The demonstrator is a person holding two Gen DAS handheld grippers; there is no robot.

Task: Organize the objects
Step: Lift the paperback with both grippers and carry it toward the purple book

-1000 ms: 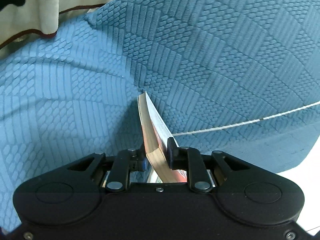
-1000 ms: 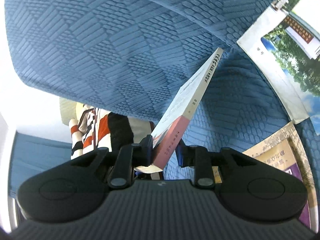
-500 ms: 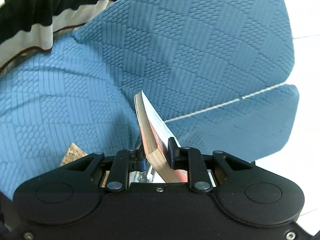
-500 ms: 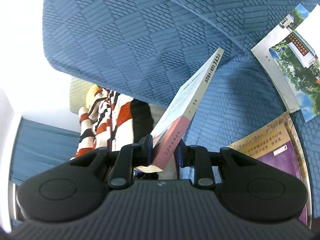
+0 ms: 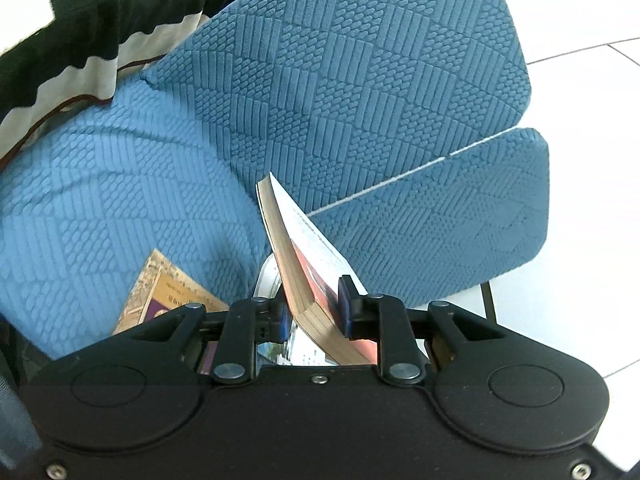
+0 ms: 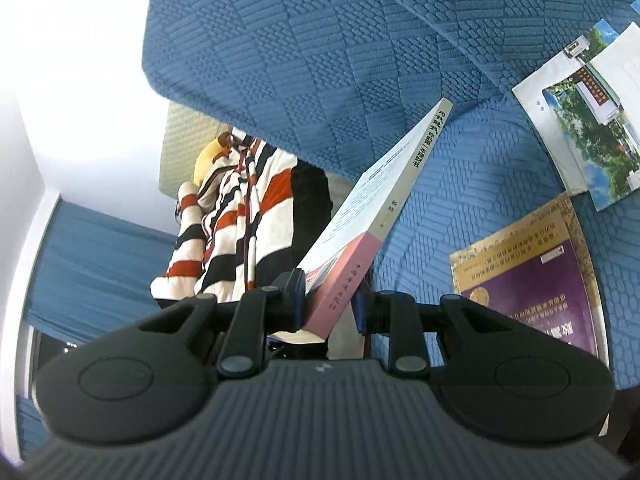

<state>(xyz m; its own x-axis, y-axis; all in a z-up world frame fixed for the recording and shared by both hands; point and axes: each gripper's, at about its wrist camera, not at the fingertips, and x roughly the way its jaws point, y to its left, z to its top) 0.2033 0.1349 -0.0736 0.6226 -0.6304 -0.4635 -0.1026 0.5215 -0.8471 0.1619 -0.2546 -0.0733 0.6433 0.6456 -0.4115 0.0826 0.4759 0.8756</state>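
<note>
Both grippers hold one paperback book with a white and pink-red cover. In the left wrist view my left gripper is shut on the book at its page edge, and the book sticks out over the blue sofa seat. In the right wrist view my right gripper is shut on the same book at its pink spine end. A purple and gold book and a white booklet with a photo cover lie flat on the seat; the purple book's corner also shows in the left wrist view.
The sofa's blue textured backrest and armrest cushion rise behind the seat. A striped orange, black and cream garment hangs beside the sofa. White tiled floor lies past the sofa's end.
Both grippers have pulled back from the sofa with the book held between them. More of the floor, the striped garment and the purple book have come into view.
</note>
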